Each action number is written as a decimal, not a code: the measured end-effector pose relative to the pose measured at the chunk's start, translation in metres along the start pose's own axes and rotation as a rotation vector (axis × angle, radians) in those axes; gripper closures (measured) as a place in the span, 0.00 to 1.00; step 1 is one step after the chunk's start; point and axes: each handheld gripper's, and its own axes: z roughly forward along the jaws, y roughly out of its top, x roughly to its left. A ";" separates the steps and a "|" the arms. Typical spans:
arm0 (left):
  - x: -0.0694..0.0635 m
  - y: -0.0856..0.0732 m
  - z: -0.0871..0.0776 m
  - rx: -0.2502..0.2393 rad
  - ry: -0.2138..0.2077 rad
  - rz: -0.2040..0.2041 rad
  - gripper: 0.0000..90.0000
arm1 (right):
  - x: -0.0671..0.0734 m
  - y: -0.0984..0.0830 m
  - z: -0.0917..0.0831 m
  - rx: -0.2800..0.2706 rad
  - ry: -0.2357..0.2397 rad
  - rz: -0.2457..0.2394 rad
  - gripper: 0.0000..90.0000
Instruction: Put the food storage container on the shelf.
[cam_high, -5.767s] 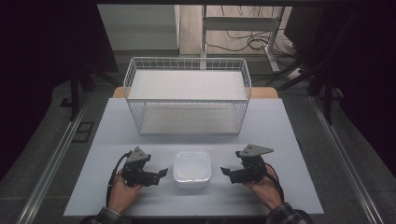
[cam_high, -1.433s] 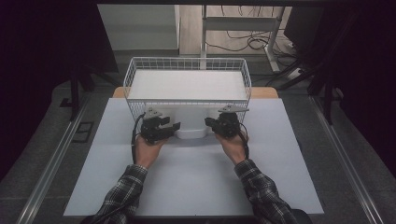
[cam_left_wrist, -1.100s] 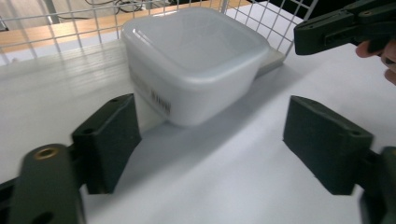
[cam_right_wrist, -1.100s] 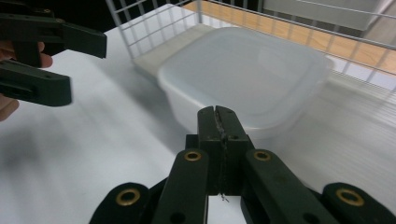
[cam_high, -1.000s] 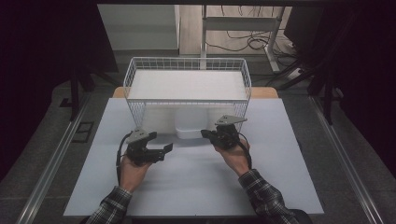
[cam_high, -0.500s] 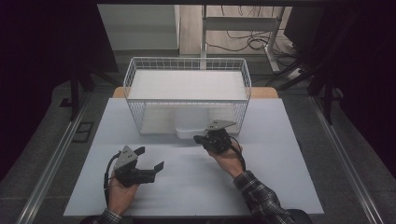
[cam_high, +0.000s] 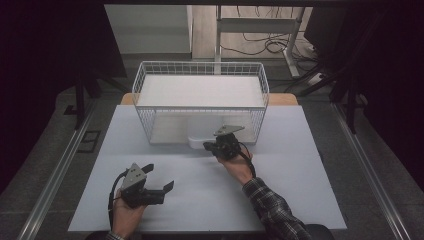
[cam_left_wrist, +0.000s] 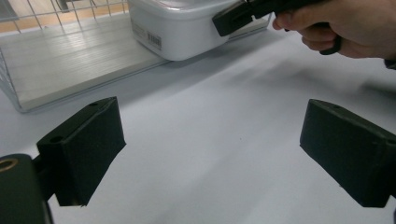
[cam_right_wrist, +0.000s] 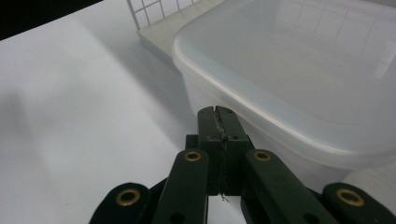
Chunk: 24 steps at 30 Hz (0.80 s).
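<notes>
Your closed right tongs (cam_high: 209, 146) touch the white lidded plastic tub (cam_high: 200, 138) at twelve o'clock; push squarely, left tongs (cam_high: 160, 179) wide, empty.

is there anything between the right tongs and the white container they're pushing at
Nothing visible. The right tongs, jaws shut, sit right at the near wall of the lidded white container, with no object between them; whether they actually touch, I cannot tell. The container lies partly inside the open front of the wire basket. The left tongs stand open, well away.
</notes>
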 end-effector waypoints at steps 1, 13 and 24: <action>0.000 0.000 0.000 0.004 0.000 0.002 0.07 | -0.001 0.001 0.001 0.004 0.001 0.003 0.99; 0.002 -0.003 0.004 0.034 -0.005 0.005 0.06 | -0.008 0.010 0.014 0.001 -0.040 -0.021 0.99; 0.001 -0.004 0.007 0.040 -0.024 0.012 0.05 | -0.020 0.015 0.021 -0.014 -0.070 -0.002 0.99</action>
